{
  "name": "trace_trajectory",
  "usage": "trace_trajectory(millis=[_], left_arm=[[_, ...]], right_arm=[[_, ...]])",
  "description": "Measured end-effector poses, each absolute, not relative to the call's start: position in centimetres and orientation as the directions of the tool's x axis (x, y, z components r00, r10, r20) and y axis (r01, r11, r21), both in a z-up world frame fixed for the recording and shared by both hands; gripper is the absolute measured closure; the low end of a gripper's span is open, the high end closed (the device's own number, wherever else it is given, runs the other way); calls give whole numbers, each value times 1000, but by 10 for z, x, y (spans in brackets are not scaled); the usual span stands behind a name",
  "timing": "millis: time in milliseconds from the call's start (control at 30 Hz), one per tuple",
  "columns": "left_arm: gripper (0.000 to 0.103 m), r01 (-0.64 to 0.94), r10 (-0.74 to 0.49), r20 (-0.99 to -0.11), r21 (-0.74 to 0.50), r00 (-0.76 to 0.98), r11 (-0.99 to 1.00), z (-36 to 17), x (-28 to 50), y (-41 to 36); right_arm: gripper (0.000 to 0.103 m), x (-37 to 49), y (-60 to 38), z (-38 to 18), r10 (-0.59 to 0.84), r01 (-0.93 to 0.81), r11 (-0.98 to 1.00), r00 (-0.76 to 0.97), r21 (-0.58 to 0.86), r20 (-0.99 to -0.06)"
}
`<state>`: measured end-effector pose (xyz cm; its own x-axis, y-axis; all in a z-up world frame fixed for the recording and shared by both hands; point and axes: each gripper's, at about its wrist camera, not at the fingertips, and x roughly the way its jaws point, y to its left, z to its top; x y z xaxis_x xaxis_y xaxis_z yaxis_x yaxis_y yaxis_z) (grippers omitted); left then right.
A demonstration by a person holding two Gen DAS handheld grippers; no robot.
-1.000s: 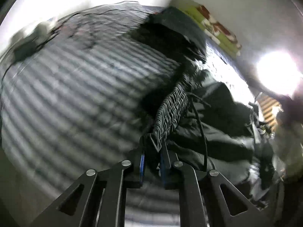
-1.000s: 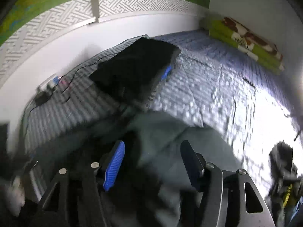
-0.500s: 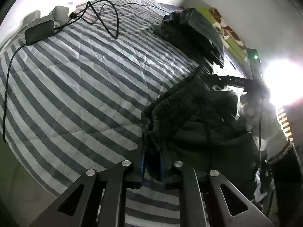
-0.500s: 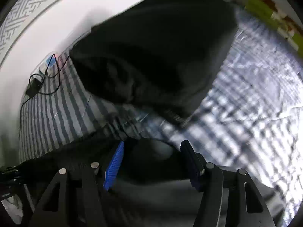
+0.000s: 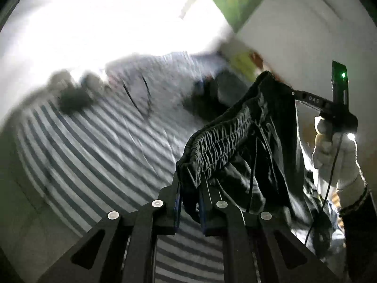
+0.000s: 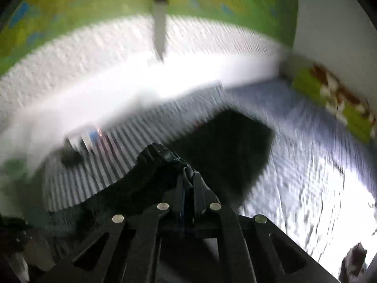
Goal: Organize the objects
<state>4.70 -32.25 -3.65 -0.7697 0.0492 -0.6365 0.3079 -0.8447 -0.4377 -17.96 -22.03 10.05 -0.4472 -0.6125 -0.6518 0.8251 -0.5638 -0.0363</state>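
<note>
A pair of black shorts (image 5: 235, 136) with a gathered elastic waistband hangs stretched above the striped bed sheet (image 5: 94, 141). My left gripper (image 5: 189, 184) is shut on the near end of the waistband. In the left wrist view, my right gripper (image 5: 293, 93) grips the far end, carried by a white-gloved hand (image 5: 334, 151). In the right wrist view, the right gripper (image 6: 188, 174) has its jaws closing tight, the pads pressing on the black shorts (image 6: 141, 184). Both views are blurred by motion.
A folded dark garment (image 6: 235, 148) lies further back on the bed. A charger block (image 5: 73, 99) and a black cable (image 5: 141, 99) lie near the white wall. A green patterned cushion (image 6: 334, 99) lines the right wall. More clothes lie at the lower right (image 5: 325, 226).
The right gripper's jaws went from wide apart to shut on the waistband. Both grippers rose, lifting the shorts off the bed and stretching the waistband between them.
</note>
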Motion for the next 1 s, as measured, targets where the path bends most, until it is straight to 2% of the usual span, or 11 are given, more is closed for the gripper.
trace_trajectory(millis=[167,267,333,433,533,600,767,833,900,967,1000], left_arm=[[91,407,-94,-617,-390,-781,-826,-16,63,-351],[90,473,-156,-672,-319,-724,-821,-29,55,-362],[89,504,-152,-728,-294,-668,-812,-47,45,-368],[83,572,-185,-774,-261,-605,-778,-62,43,-378],[81,595,-208,-759,-278,-617,-754,-58,56,-384],[81,574,-219,-730,-278,-647,-770,-44,62,-378],[76,334,-22,-669,-342,-743,-878,-23,41,-318],[75,165,150,-660,-390,-737,-906,-23,27,-269],[69,15,298,-657,-426,-693,-904,-25,18,-224],[53,-130,415,-666,-435,-620,-891,-30,13,-171],[50,-181,458,-670,-442,-584,-879,-34,13,-150]], right_arm=[[99,-169,-311,116,-655,857,-509,-443,-74,-612],[96,-171,-366,77,-571,858,-500,-431,-120,-699],[89,-179,-376,52,-501,843,-523,-424,-127,-754],[86,-185,-357,43,-477,833,-544,-407,-102,-779],[75,-186,-315,67,-508,825,-563,-393,-49,-766],[72,-185,-269,94,-541,808,-589,-397,-4,-742],[70,-167,-138,119,-516,741,-671,-452,15,-728],[70,-153,-67,116,-482,685,-728,-478,31,-735],[70,-138,5,106,-426,601,-798,-512,44,-746],[70,-123,59,93,-364,533,-845,-525,36,-769],[70,-115,90,85,-322,494,-869,-532,21,-783]])
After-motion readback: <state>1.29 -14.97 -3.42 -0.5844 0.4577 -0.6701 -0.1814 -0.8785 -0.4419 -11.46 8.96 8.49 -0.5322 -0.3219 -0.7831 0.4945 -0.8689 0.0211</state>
